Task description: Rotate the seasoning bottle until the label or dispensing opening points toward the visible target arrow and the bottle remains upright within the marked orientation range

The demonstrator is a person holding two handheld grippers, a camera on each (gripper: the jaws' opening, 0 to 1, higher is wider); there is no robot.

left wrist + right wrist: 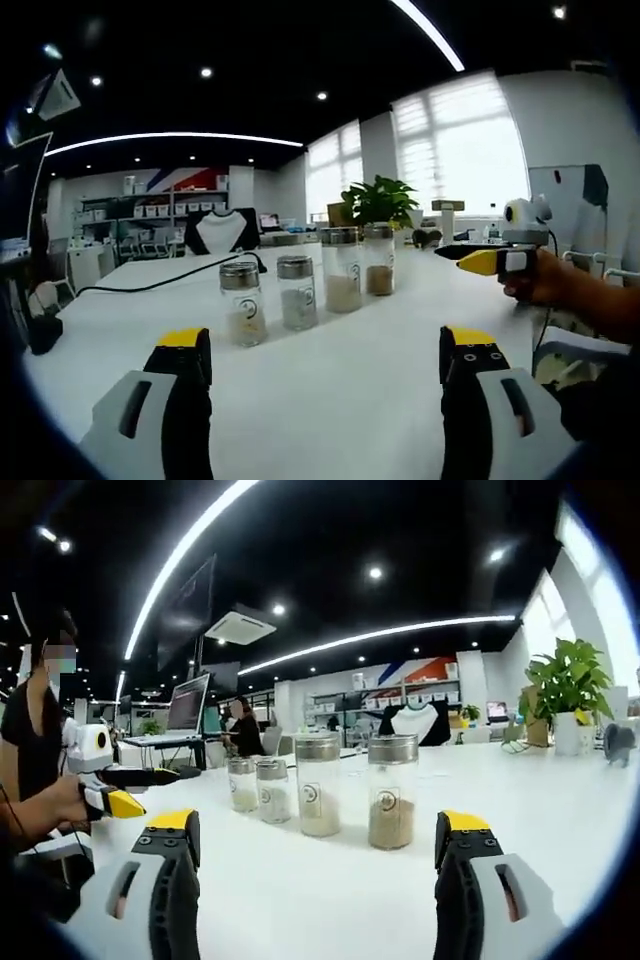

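Four seasoning bottles (244, 302) (297, 292) (342, 269) (379, 258) lined up mid-frame on white table (330, 390); left gripper (325, 362) and right gripper (318, 840) spread wide, grasping nothing.

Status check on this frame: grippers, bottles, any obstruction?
Left gripper open, empty, short of the bottles. Right gripper open, empty. Four seasoning bottles upright in a row on the white table, untouched. Nothing between jaws and bottles.

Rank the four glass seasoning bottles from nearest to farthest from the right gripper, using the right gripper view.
1. Brown-powder glass bottle, rightmost.
2. Pale-powder tall glass bottle, just left.
3. Short steel-capped glass bottle, further left.
4. Short glass bottle at the row's left end.
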